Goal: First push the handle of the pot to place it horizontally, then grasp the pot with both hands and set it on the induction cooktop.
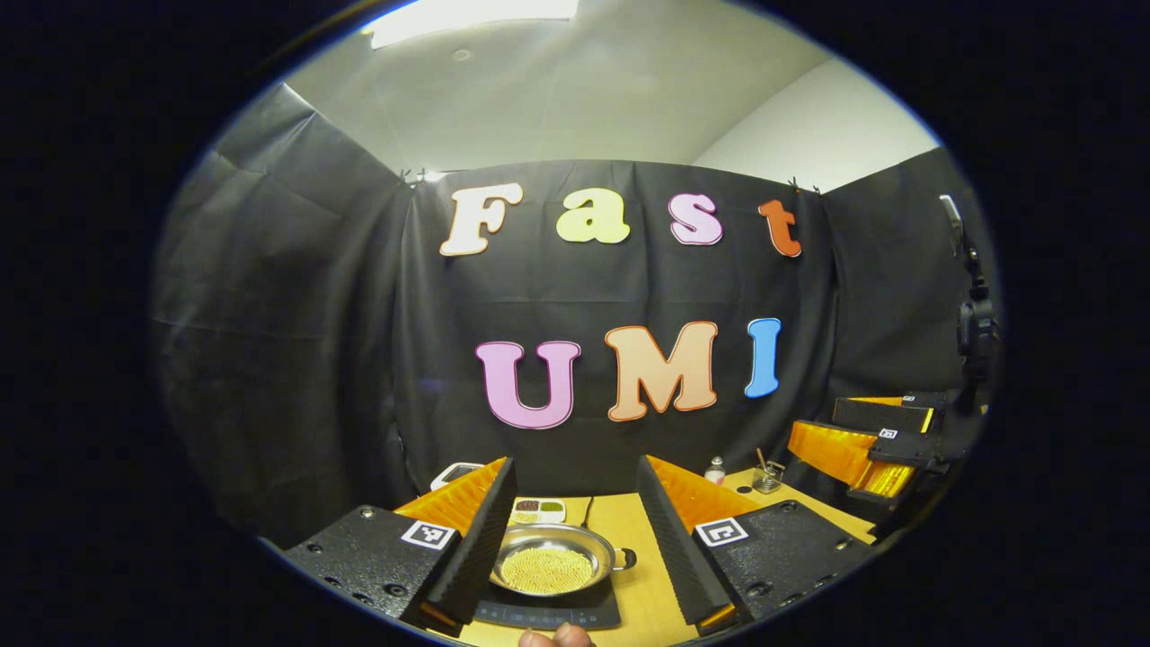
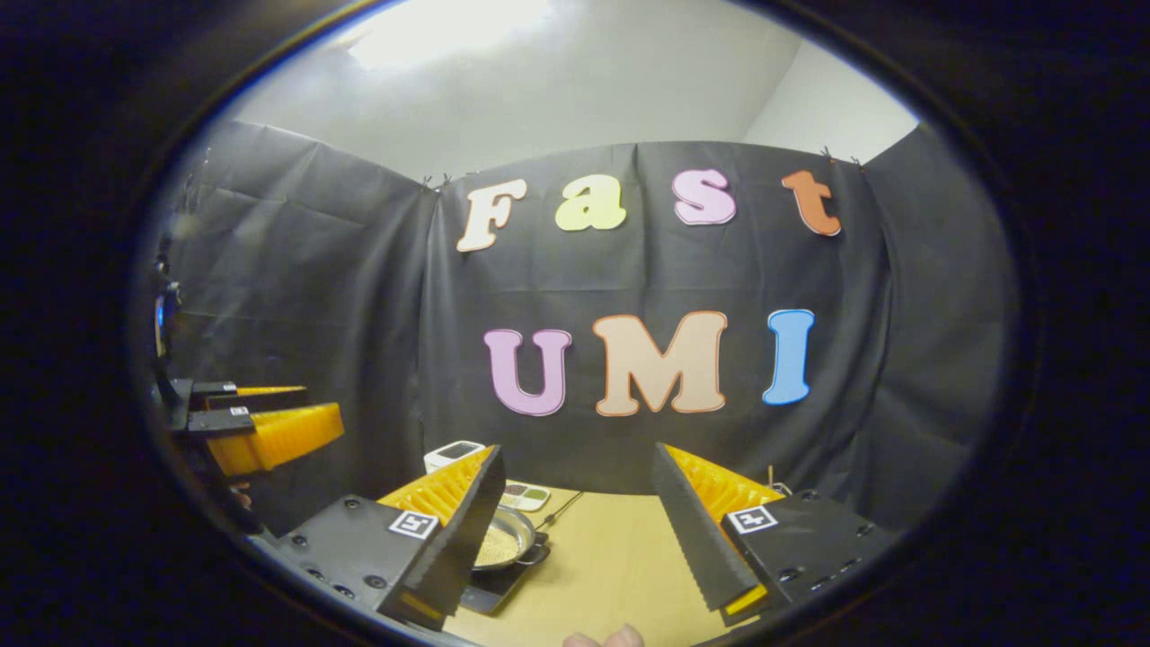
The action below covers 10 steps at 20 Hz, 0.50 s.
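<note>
Pot [image 1: 550, 566] down on the induction cooktop [image 1: 548, 613] already, at six o'clock in the left gripper view, yellow grains heaped inside, side handle [image 1: 624, 559] poking out toward three o'clock. By the look of it, placing step finished; both carry and set-down judged complete. Left tongs [image 1: 575, 530] spread wide, nothing pinched, pot framed in the gap between the fingers but well clear of them. Held high and level, aimed at the back wall. Right tongs [image 2: 575, 530] likewise spread, empty, hovering over bare table [image 2: 620, 557]; pot [image 2: 503, 542] off at eight o'clock there, partly tucked behind one finger. Other gripper spotted at three o'clock in the left gripper view [image 1: 885, 445], raised off to the side, also apart from the pot. Fingertip of the holding hand [image 1: 555, 637] peeking in at six o'clock. Small tray of seasonings [image 1: 537, 510] beyond the pot at twelve o'clock from it. Next move, likely: nothing but a retreat, tongs kept apart, no brushing that handle on the way out.
</note>
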{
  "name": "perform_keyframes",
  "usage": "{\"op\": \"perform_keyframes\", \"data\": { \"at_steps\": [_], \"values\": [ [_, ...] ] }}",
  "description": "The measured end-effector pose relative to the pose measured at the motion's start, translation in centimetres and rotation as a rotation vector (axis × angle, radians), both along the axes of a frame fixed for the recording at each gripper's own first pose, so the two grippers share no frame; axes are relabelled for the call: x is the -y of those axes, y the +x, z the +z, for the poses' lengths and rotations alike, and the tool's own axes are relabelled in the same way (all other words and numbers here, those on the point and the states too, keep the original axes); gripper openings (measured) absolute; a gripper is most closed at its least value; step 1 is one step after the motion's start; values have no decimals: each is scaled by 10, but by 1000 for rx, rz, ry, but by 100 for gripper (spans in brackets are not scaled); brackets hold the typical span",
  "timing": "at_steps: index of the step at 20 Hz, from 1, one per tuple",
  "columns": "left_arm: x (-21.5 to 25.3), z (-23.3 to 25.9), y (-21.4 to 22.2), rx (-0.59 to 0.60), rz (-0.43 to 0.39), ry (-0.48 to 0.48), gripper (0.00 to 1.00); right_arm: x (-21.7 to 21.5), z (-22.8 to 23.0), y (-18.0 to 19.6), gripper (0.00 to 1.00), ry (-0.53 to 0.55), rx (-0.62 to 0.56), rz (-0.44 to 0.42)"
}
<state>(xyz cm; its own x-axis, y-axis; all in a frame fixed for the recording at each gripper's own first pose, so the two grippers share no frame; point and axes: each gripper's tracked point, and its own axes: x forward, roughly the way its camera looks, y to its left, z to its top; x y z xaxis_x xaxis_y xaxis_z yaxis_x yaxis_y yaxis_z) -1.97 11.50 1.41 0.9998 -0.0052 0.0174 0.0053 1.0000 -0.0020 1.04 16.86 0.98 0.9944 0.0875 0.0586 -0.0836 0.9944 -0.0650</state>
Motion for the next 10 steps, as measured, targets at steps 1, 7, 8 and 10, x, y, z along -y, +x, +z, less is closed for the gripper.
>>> {"op": "perform_keyframes", "data": {
  "at_steps": [1, 7, 8, 10],
  "values": [
    [-3, -1, -5, 0, 0, -9, 82, 2, -1, -10, 94, -4, -6, -14],
    [-18, -22, -32, -6, 3, -34, 82, 40, -51, -80, 93, 12, -102, -158],
    [-28, -26, -42, -13, 24, -18, 82, 42, -60, -89, 93, 5, -133, -166],
    [-34, -14, -51, 35, 31, -11, 82, 51, -54, -81, 94, 14, -119, -190]
  ]
}}
